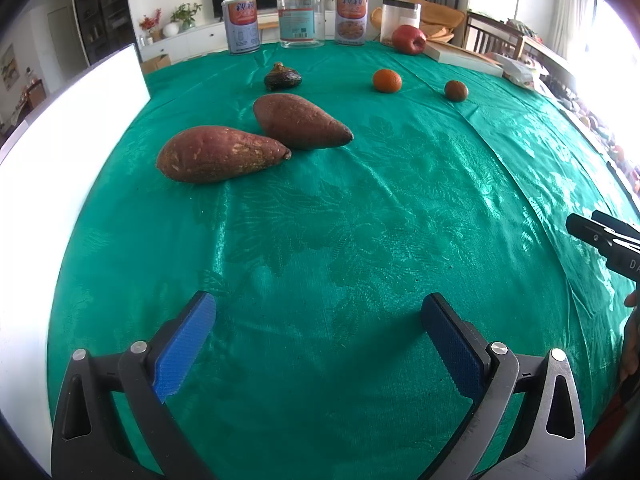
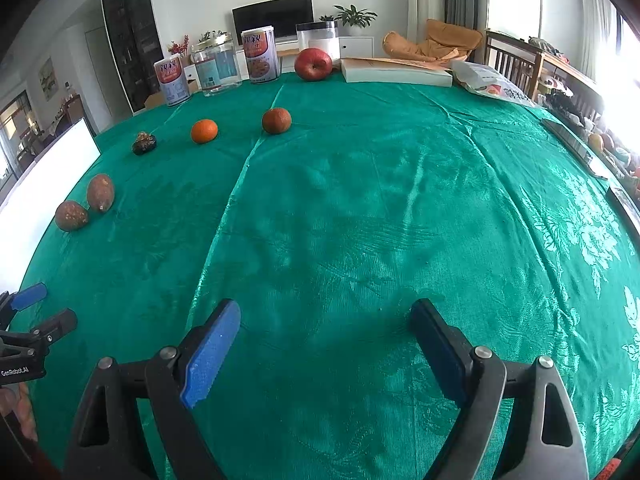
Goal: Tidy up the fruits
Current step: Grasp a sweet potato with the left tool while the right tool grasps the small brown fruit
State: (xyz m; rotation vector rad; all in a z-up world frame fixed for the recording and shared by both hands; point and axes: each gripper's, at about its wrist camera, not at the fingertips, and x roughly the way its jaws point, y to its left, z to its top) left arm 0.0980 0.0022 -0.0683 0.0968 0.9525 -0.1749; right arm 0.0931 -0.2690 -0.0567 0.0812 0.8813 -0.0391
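My left claw [image 1: 318, 344] and right claw [image 2: 325, 350] hang spread wide, gripping nothing, over the green cloth [image 1: 360, 220]. Ahead-left of my left claw lie two sweet potatoes [image 1: 256, 138]; beyond, a dark fruit [image 1: 282, 77], orange [image 1: 387, 80], brown fruit [image 1: 456, 90], apple [image 1: 409, 39].

sweet potatoes [image 1: 224, 153] [image 1: 300, 120]: two, side by side, left | dark shrivelled fruit [image 1: 282, 77]: behind | orange [image 1: 387, 80], brownish fruit [image 1: 456, 90]: mid-cloth, apart | red apple [image 1: 409, 39]: far edge
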